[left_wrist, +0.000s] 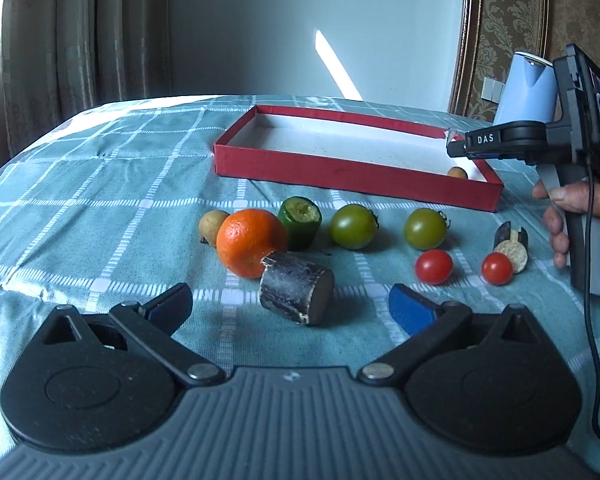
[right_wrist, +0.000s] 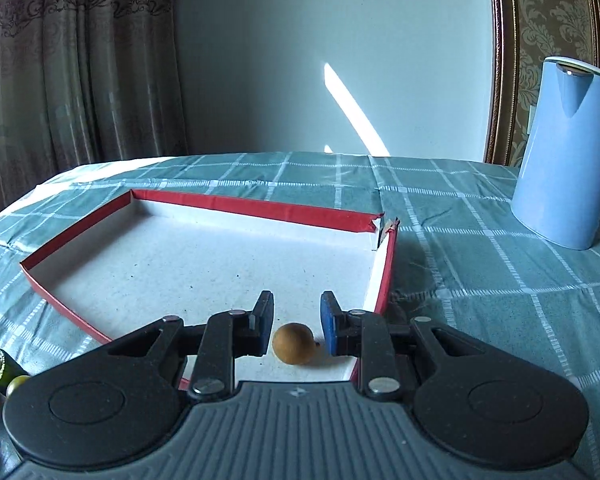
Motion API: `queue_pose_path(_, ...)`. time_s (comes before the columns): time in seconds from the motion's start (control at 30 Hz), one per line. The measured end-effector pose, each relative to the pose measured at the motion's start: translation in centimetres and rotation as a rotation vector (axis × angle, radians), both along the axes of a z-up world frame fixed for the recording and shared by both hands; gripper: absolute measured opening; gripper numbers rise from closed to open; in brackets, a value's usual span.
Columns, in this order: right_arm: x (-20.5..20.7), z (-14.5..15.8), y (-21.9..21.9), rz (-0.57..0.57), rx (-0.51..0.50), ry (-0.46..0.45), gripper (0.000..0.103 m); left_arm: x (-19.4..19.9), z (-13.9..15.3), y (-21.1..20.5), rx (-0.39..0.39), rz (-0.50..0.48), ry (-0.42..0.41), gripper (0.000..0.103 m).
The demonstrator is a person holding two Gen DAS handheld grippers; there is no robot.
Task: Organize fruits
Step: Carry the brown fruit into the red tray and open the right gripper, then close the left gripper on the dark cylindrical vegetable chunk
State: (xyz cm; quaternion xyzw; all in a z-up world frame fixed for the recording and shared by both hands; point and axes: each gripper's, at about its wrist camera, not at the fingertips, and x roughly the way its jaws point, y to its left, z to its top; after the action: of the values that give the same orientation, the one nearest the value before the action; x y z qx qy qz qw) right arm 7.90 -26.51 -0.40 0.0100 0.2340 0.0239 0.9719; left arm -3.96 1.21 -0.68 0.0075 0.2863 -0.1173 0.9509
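My left gripper [left_wrist: 290, 294] is wide open, with a dark sugarcane piece [left_wrist: 296, 288] lying untouched between its tips. Beyond it on the cloth are an orange [left_wrist: 250, 242], a longan [left_wrist: 212, 224], a cut cucumber piece [left_wrist: 300, 222], two green tomatoes [left_wrist: 353, 226], two red cherry tomatoes [left_wrist: 434, 266] and a second cane piece [left_wrist: 510, 246]. A red box [right_wrist: 260, 210] holds one longan [right_wrist: 292, 344] in its near right corner. My right gripper [right_wrist: 296, 300] hovers just above that longan, shut to a narrow gap with nothing in it.
A blue kettle [right_wrist: 564, 152] stands on the checked cloth right of the box. A person's hand [left_wrist: 588, 220] grips the right gripper's handle, and its cable hangs down at the right edge. Curtains and a wall lie behind the table.
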Motion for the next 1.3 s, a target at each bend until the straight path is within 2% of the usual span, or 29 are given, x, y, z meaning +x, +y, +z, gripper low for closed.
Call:
queue_pose_path(0.23,-1.2,1.2,-0.6,0.017,0.053,-0.065,0.025,-0.7,0.2,-0.8,0.033,-0.055,-0.060,0.103)
queue_pose_path(0.53,-1.8,1.8,-1.2,0.038,0.103,-0.098,0.025,0.3,0.1,-1.4,0.074,-0.023,-0.025,0.103)
queue_pose_path(0.7,-1.7,1.7,-1.1,0.046,0.106,-0.085,0.025,1.0,0.0,-1.6,0.092,0.001,0.000,0.103)
queue_pose_path(0.73,-1.8,1.7,-1.1,0.046,0.107,-0.085,0.025,1.2,0.0,-1.6,0.093,0.015,0.008,0.102)
queue_pose_path(0.8,-1.9,1.7,-1.1,0.055,0.115,-0.090,0.025,1.6,-0.1,-1.4,0.078,0.025,0.028,0.086)
queue_pose_path(0.87,-2.0,1.8,-1.0,0.057,0.113,-0.094,0.025,1.9,-0.3,-1.1,0.066,0.036,0.056,0.085)
queue_pose_path(1.03,-2.0,1.8,-1.1,0.055,0.117,-0.096,0.025,1.6,-0.4,-1.1,0.067,0.032,0.045,0.081)
queue_pose_path(1.1,-2.0,1.7,-1.0,0.055,0.114,-0.094,0.025,1.5,-0.4,-1.1,0.061,0.020,0.040,0.075)
queue_pose_path(1.3,-2.1,1.8,-1.0,0.053,0.113,-0.100,0.025,1.2,-0.5,-1.4,0.068,0.006,0.031,0.069)
